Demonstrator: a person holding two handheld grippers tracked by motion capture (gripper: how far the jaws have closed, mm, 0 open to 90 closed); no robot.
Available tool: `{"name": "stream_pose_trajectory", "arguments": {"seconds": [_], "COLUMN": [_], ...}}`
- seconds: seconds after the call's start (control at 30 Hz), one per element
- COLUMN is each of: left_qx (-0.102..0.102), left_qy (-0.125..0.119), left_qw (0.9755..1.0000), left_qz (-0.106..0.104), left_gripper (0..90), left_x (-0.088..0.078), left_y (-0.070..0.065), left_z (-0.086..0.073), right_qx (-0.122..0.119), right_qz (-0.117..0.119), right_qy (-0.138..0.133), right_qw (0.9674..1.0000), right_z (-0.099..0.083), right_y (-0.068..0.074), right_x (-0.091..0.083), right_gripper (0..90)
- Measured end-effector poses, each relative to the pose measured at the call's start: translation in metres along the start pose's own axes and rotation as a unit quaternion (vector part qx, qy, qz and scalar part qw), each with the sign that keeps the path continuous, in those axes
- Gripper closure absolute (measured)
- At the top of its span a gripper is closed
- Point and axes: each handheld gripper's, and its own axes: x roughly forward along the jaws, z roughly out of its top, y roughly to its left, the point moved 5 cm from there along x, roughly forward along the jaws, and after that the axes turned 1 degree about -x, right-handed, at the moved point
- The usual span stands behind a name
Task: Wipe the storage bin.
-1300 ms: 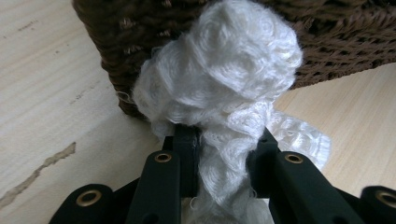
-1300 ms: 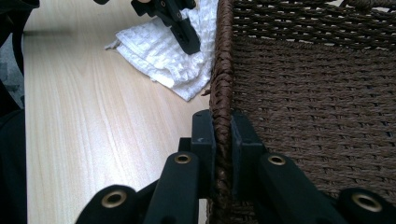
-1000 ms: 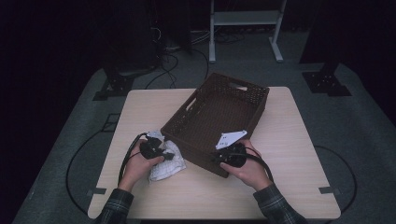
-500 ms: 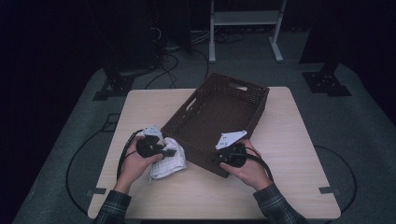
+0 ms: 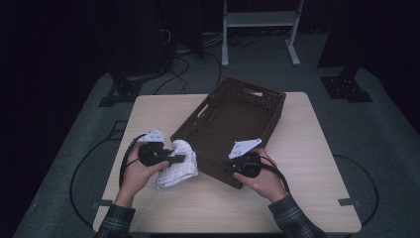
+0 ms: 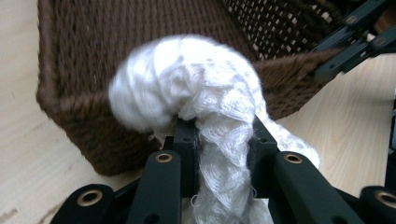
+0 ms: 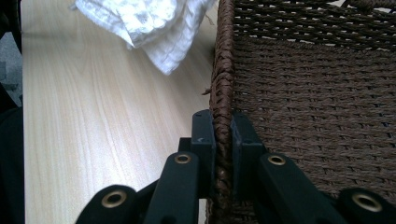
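A white knitted cloth (image 5: pixel 179 161) hangs bunched between the jaws of my left gripper (image 5: pixel 181 157), which is shut on it just left of the basket. In the left gripper view the cloth (image 6: pixel 196 102) bulges above the pads and trails down between them. The dark brown woven basket (image 5: pixel 237 124) lies at an angle on the wooden table. My right gripper (image 5: pixel 229 167) is shut on the basket's near rim (image 7: pixel 223 84), one pad on each side of the woven edge. Beyond that rim, in the right gripper view, the cloth (image 7: pixel 149 23) hangs over the table.
The light wooden table (image 5: pixel 297 158) has bare surface to the right of the basket and along its near edge. Beyond the table stand a white frame (image 5: pixel 257 29), dark stands (image 5: pixel 124 89) and cables on the grey floor.
My left gripper has lifted the cloth off the table and carried it a little toward the basket. The right gripper and the basket have stayed put.
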Motion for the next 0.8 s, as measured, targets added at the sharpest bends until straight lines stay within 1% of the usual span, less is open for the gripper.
{"name": "stream_pose_trajectory", "arguments": {"seconds": [0.07,0.1,0.17,0.2,0.33,0.37,0.5,0.67,0.73,0.77,0.8], "left_qx": [0.001,0.004,0.004,-0.001,-0.006,-0.010,-0.010,-0.012,-0.012,-0.017,-0.016], "left_qy": [-0.002,0.005,0.017,0.020,0.036,0.039,0.057,0.074,0.080,0.077,0.081], "left_qw": [1.0000,1.0000,0.9998,0.9998,0.9993,0.9992,0.9983,0.9972,0.9967,0.9969,0.9965], "left_qz": [-0.004,-0.002,0.001,-0.002,0.001,0.001,0.006,0.004,0.006,0.004,0.005], "left_gripper": [70.8,70.8,70.8,70.8,70.9,70.9,71.0,70.9,70.9,70.9,70.9], "left_x": [0.002,0.005,0.013,0.016,0.026,0.028,0.036,0.047,0.049,0.051,0.052], "left_y": [-0.003,-0.003,-0.002,-0.002,0.003,0.003,0.006,0.007,0.008,0.008,0.009], "left_z": [0.002,0.001,-0.003,-0.005,-0.012,-0.014,-0.019,-0.025,-0.026,-0.027,-0.028], "right_qx": [-0.001,-0.002,-0.001,-0.001,0.000,0.000,0.000,-0.001,-0.001,0.000,-0.001], "right_qz": [-0.001,-0.001,-0.001,-0.001,-0.001,-0.001,-0.001,-0.001,0.000,-0.001,-0.001], "right_qy": [0.001,0.001,0.001,0.001,0.001,0.001,0.001,0.001,0.002,0.002,0.002], "right_qw": [1.0000,1.0000,1.0000,1.0000,1.0000,1.0000,1.0000,1.0000,1.0000,1.0000,1.0000], "right_z": [0.000,0.000,0.000,0.000,0.000,0.000,0.000,0.000,0.000,0.000,0.000], "right_y": [0.000,0.000,0.000,0.000,0.000,0.000,0.000,0.000,0.000,0.000,0.000], "right_x": [0.000,0.000,0.000,0.000,0.000,0.000,0.000,0.000,0.001,0.001,0.001], "right_gripper": [82.0,82.0,82.0,82.0,82.0,82.0,82.0,82.0,81.9,81.9,82.0]}}
